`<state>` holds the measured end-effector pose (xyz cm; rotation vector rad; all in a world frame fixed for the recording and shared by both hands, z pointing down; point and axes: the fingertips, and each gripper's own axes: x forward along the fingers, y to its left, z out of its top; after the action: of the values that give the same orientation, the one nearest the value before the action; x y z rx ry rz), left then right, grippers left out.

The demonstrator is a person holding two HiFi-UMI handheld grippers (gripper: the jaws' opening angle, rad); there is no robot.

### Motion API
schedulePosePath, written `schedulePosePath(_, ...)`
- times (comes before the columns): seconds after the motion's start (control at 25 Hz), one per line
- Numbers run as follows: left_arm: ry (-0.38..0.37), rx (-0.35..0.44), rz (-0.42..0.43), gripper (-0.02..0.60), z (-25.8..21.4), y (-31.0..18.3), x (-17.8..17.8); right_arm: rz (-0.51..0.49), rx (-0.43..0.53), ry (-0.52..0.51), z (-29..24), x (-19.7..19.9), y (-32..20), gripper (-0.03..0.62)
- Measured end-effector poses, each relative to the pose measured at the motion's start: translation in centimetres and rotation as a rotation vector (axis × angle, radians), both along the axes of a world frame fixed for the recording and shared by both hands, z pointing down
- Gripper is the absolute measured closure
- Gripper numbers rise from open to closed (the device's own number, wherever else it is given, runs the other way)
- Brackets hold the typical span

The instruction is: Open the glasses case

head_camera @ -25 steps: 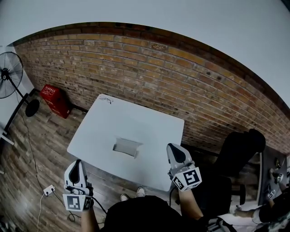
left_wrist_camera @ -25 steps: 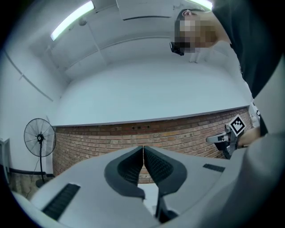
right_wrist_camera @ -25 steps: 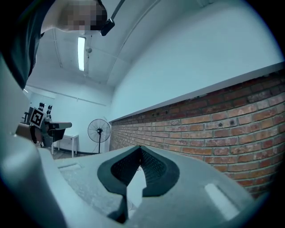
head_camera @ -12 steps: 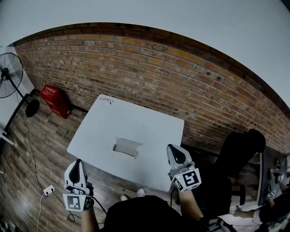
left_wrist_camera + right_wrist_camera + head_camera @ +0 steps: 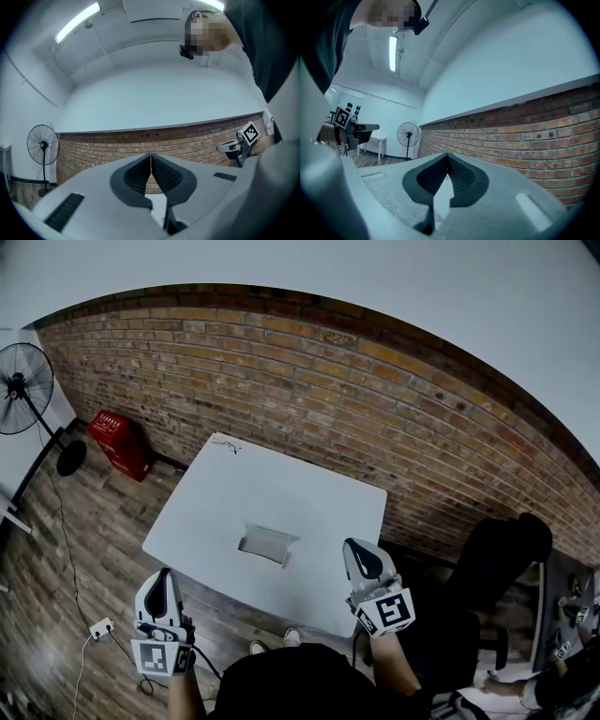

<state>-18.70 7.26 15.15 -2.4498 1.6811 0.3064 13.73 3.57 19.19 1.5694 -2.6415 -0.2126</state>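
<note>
The glasses case [image 5: 267, 545] is a pale grey box lying closed near the front of the white table [image 5: 216, 507]. My left gripper [image 5: 165, 575] hovers off the table's front left corner, short of the case, with its jaws shut and nothing between them [image 5: 150, 155]. My right gripper [image 5: 352, 546] sits over the table's front right edge, to the right of the case, also shut and empty [image 5: 448, 155]. The case shows in neither gripper view. Both grippers point towards the brick wall.
A brick wall [image 5: 375, 399] runs behind the table. A standing fan [image 5: 19, 390] and a red crate [image 5: 117, 442] stand at the left. A black chair [image 5: 492, 545] is at the right. A power strip [image 5: 100, 626] and cable lie on the wooden floor.
Neither gripper nor the case has moved; only the head view has shifted slightly.
</note>
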Motion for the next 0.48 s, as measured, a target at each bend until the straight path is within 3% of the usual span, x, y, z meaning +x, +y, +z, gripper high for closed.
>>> schedulePosePath(0.48,0.019,-0.017,-0.011,0.571,0.18,-0.24,-0.15,-0.035,-0.002,0.010,0.10,-1.00,-0.65,0.588)
